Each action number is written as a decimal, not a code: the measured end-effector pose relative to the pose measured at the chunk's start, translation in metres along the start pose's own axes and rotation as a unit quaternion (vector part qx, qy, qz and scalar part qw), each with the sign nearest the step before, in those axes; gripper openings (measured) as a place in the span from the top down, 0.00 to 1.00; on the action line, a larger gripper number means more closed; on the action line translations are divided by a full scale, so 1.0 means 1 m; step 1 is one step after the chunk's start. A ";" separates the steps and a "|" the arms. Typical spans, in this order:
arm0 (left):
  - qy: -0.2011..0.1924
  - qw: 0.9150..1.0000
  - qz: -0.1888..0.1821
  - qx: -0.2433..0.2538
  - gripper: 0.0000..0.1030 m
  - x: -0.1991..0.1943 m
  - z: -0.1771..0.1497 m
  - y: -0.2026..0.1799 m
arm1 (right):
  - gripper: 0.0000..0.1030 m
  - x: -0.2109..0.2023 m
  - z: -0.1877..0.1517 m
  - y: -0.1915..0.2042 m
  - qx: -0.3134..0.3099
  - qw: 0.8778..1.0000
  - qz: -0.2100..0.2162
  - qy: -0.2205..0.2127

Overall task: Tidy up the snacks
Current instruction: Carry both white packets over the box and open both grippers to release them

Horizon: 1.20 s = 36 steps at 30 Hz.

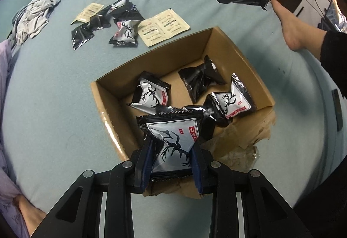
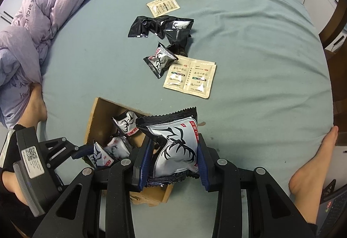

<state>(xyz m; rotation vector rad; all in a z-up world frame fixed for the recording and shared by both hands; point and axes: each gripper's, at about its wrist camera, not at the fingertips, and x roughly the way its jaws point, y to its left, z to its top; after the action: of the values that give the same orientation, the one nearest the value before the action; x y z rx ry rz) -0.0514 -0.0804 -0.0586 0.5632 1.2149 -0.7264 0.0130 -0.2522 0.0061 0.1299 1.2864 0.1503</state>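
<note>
The left gripper [image 1: 172, 156] clenches a silver-and-black snack packet [image 1: 173, 140] between its fingers [image 1: 145, 162], over the near edge of the open cardboard box [image 1: 243, 68] on the bed [image 1: 54, 96]. The right gripper [image 2: 173, 161] grasps another packet [image 2: 175, 144] just beside the box. Four packets [image 1: 151, 94] lie inside it. A loose pile of packets [image 2: 164, 29] and beige sachets [image 2: 190, 75] lies further up the sheet.

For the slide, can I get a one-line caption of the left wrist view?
Left gripper holds a deer-print snack packet over the cardboard box, where several packets already lie; more wait on the bed.
</note>
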 end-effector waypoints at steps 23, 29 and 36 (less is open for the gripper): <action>-0.034 0.997 0.028 -0.069 0.27 -0.020 0.024 0.042 | 0.65 0.044 0.002 0.023 -0.027 0.998 0.010 0.054; -0.069 0.991 0.064 -0.097 0.27 -0.029 0.024 0.064 | 0.65 0.061 -0.006 0.042 -0.060 0.995 -0.006 0.078; -0.076 0.986 0.079 -0.125 0.27 -0.032 0.023 0.083 | 0.65 0.080 -0.018 0.053 -0.087 0.991 -0.019 0.103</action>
<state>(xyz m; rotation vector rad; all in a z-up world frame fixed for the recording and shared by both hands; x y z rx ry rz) 0.0208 -0.0367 -0.0206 0.3830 1.0868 -0.4654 0.0157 -0.1849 -0.0651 -0.0609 1.4744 0.2480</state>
